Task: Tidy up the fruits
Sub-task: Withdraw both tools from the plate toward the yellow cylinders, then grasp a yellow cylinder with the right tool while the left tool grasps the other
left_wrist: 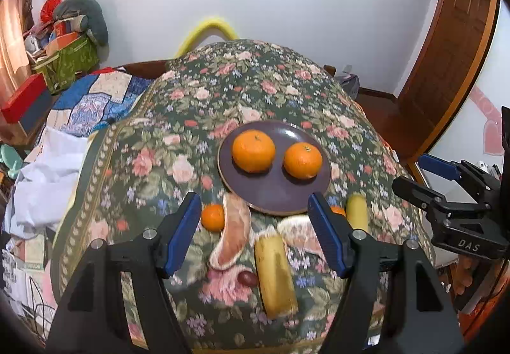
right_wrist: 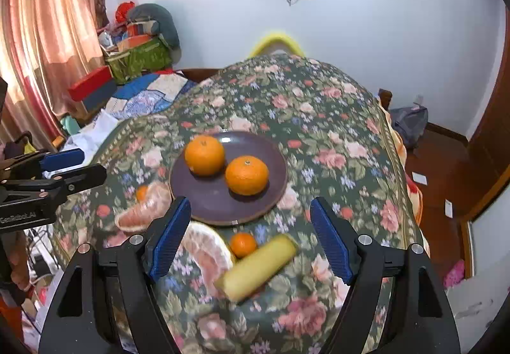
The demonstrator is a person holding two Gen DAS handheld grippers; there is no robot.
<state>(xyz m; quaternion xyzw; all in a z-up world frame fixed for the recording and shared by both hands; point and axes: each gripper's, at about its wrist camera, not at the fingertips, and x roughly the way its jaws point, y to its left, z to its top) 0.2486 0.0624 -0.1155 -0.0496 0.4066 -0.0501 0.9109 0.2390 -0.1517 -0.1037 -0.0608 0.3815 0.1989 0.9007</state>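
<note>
Both tools spread, empty, above the bed's near edge; two oranges on plate (right_wrist: 204,204).
Next: left tool (left_wrist: 255,236) straddles banana (left_wrist: 275,274) crosswise; right tool (right_wrist: 250,239) centres over small orange (right_wrist: 243,245), squeezes gently.

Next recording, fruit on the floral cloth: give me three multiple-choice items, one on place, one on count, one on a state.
1. Where do the two large oranges sit?
A. on the plate
B. on the floor
C. in a gripper

2. How many small oranges lie off the plate?
A. none
B. two
C. five

3. The right gripper is:
A. open, empty
B. shut on a banana
C. shut on the plate

A: both rest on the purple dish. B: one on each side, near its front rim. A: the blue pads stand apart, nothing between.
</note>
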